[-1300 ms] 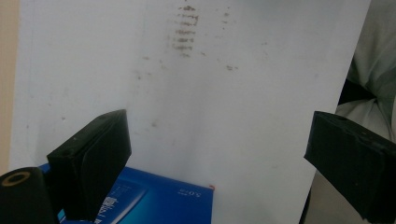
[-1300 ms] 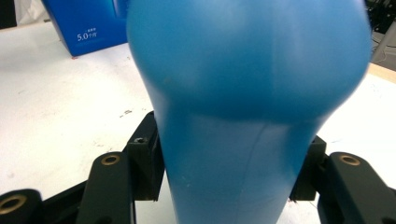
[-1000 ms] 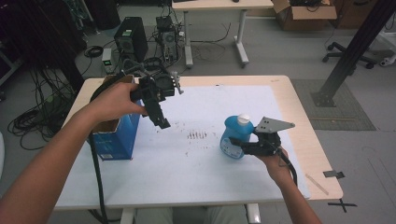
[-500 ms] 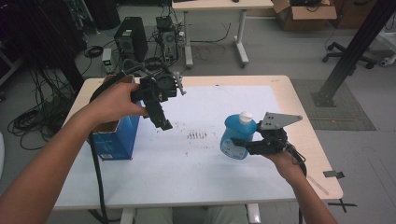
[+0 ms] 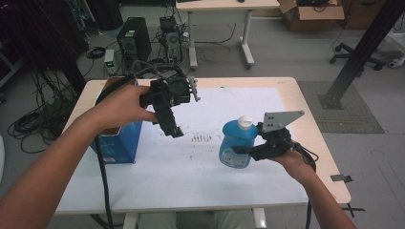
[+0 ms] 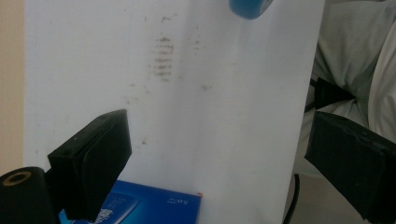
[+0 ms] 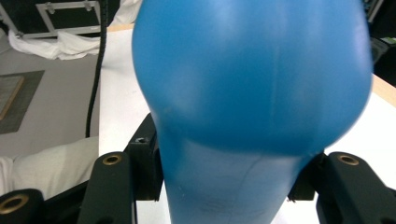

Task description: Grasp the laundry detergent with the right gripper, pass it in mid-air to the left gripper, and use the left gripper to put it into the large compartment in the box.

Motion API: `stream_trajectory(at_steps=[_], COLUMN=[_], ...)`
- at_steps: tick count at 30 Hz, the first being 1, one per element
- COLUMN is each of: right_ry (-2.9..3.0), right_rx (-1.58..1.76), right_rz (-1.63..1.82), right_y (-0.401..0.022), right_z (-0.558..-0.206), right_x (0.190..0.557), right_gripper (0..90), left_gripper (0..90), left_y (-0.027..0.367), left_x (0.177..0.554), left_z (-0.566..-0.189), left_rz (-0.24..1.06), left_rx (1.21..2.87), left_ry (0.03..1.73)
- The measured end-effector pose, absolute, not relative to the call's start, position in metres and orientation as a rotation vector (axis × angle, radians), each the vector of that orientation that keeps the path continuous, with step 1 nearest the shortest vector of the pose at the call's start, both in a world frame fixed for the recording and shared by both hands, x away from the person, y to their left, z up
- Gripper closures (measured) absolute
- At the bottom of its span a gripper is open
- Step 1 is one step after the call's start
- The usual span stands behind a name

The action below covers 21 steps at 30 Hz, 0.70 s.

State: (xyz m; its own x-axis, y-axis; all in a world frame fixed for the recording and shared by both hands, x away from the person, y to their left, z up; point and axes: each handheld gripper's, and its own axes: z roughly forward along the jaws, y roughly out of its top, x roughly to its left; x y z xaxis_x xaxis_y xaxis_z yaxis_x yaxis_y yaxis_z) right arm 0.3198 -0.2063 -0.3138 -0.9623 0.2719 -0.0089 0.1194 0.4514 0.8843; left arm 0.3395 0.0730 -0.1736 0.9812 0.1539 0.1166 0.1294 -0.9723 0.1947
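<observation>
A blue bottle [image 5: 233,140] with a white cap hangs tilted above the white table [image 5: 181,167], right of centre. My right gripper [image 5: 246,153] is shut on its lower body, and in the right gripper view the bottle [image 7: 252,93] bulges between the two jaws of the right gripper [image 7: 224,186]. My left gripper [image 5: 173,129] hovers above the table's left half, pointing down, beside a blue box [image 5: 117,143]. In the left gripper view the left gripper [image 6: 219,163] stands open with nothing between its jaws, above the blue box [image 6: 154,207], with the bottle's base [image 6: 250,7] farther off.
A patch of dark smudges [image 5: 201,138] marks the table between the two grippers. Black cables trail from both grippers over the table's near edge. Desks, computer cases and a cardboard carton stand on the floor beyond the far edge.
My right gripper has risen with the bottle, which now hangs higher and more tilted. The left gripper has moved up and slightly right, still open.
</observation>
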Motion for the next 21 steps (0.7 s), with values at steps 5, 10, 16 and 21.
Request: stream_trajectory(at_steps=[5, 10, 16, 21], right_ry=[2.571, 2.587, 2.607, 2.630], right_rx=[0.283, 0.223, 0.153, 0.087], right_rz=[1.545, 1.554, 1.558, 1.566], right_y=[-0.195, -0.183, -0.168, -0.154], right_z=[-0.309, -0.303, -0.296, -0.291], right_x=[0.322, 0.324, 0.326, 0.330], right_gripper=[43.4, 43.4, 43.5, 43.6], left_gripper=[7.2, 7.3, 7.3, 7.3], left_y=[0.063, 0.058, 0.055, 0.052], left_x=[0.330, 0.327, 0.324, 0.322], left_z=[-0.168, -0.164, -0.162, -0.160], left_rz=[0.192, 0.177, 0.162, 0.145], left_rx=[2.949, 2.949, 2.944, 2.949], left_ry=[0.170, 0.155, 0.145, 0.131])
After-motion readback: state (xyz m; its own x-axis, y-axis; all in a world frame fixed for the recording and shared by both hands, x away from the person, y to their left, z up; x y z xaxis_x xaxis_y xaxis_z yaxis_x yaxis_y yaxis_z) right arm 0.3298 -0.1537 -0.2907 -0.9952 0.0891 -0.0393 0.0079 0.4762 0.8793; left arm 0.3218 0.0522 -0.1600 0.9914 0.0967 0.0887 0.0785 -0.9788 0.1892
